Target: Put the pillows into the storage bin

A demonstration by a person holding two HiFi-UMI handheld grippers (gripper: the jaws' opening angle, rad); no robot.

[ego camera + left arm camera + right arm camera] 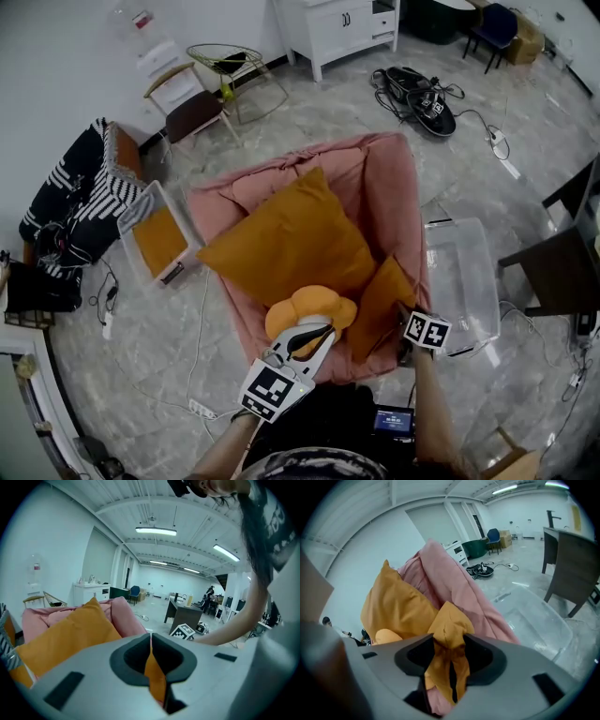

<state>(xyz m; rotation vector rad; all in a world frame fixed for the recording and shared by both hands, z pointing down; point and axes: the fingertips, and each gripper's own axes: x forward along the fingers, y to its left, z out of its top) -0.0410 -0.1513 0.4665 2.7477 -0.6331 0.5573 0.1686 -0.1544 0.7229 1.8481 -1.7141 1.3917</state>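
Our left tongs are clamped shut on a fold of the round pillow, which bulges just past their tips. Our right tongs stand with jaws apart, and a corner of the small pillow sits between them unsqueezed. Beyond both tongs, the big pillow leans on the pink beanbag, where all three pillows lie. The clear storage bin sits on the floor just right of the right tongs.
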